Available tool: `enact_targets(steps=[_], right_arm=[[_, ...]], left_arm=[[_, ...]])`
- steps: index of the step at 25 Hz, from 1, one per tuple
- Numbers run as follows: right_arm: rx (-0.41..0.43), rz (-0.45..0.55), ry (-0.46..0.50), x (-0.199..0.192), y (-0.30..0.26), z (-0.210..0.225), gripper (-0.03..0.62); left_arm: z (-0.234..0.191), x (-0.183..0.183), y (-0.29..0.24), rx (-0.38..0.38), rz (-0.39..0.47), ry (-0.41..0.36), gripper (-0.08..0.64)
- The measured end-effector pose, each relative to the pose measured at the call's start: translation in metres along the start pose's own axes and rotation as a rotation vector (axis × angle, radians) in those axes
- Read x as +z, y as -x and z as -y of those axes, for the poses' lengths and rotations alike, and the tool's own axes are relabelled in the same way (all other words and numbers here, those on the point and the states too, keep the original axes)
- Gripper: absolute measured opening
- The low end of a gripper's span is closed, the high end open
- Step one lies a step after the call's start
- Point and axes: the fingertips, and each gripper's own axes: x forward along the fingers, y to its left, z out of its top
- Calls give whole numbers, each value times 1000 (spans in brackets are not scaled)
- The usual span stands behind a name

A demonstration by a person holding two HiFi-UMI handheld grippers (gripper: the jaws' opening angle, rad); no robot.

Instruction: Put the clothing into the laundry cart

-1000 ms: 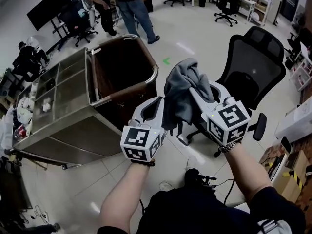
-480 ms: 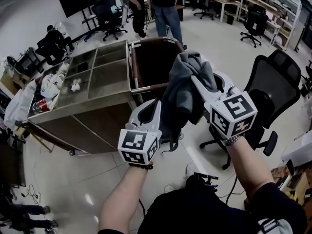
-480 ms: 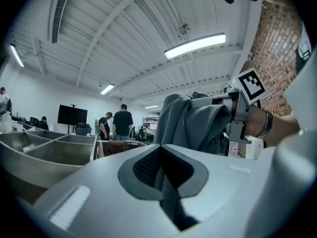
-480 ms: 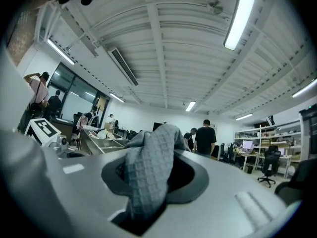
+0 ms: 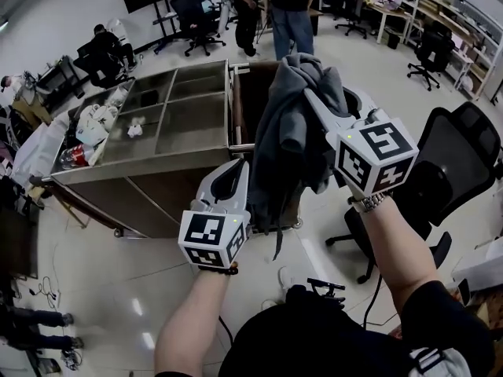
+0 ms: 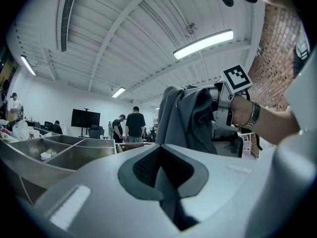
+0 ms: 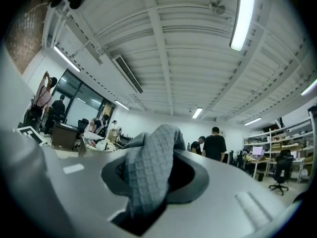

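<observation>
A grey waffle-knit garment (image 5: 287,132) hangs bunched between my two grippers, in front of the laundry cart (image 5: 233,108) and its dark brown bin. My right gripper (image 5: 306,94) is raised and shut on the top of the garment (image 7: 151,167), which bulges out of its jaws (image 7: 153,182). My left gripper (image 5: 234,171) sits lower and to the left, its jaws closed on a thin fold of the garment's lower part (image 6: 161,177). The rest of the cloth (image 6: 185,118) shows beyond the left gripper, under the right one.
Steel compartments (image 5: 169,116) with small items fill the cart's left side. Bags and clutter (image 5: 94,124) pile at its far left end. A black office chair (image 5: 464,163) stands to the right. People (image 5: 291,6) stand behind the cart. Cables (image 5: 322,289) lie on the floor.
Both grippers have carried the garment up and away from the office chair towards the cart. The cloth now hangs in front of the brown bin's opening, and both grips are unchanged.
</observation>
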Motion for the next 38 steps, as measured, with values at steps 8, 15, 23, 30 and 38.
enact_targets(steps=[8, 15, 23, 30, 38], right_arm=[[29, -18, -27, -22, -67, 36, 118], [44, -93, -45, -85, -120, 75, 118], [62, -212, -84, -166, -160, 114, 129], [106, -307, -91, -223, -173, 128, 262], [109, -346, -97, -237, -163, 120, 356]], left_arm=[[-38, 1, -31, 67, 3, -16, 2], [-61, -20, -76, 91, -8, -21, 2], [-73, -45, -124, 106, -33, -21, 2], [-74, -62, -152, 112, -45, -22, 2], [-75, -66, -150, 81, -43, -14, 2]])
